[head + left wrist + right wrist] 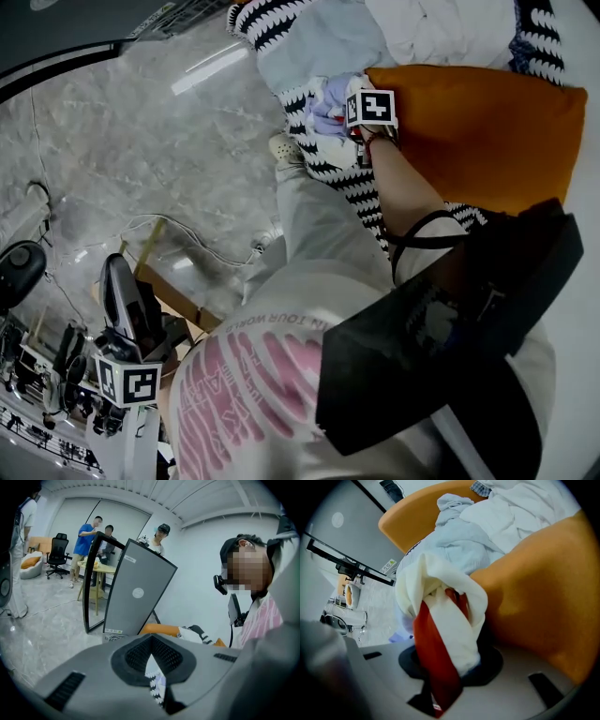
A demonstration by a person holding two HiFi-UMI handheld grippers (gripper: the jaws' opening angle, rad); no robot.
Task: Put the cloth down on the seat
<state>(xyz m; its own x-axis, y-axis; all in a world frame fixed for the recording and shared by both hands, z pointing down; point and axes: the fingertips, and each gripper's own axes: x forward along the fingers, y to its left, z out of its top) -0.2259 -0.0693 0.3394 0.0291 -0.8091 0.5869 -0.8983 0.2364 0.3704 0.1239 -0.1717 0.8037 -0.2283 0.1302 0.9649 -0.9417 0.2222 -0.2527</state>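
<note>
My right gripper [443, 667] is pinching the bunched cream-and-red cloth [457, 620] by its folds, at the edge of the orange padded seat [534, 597]; seems soft, light, limp.

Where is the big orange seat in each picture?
Head view: orange seat, upper right.
Left gripper view: the seat is a thin strip just below centre.
Right gripper view: the seat fills the right side.
Shared landmark: the pile of clothes on it.
</note>
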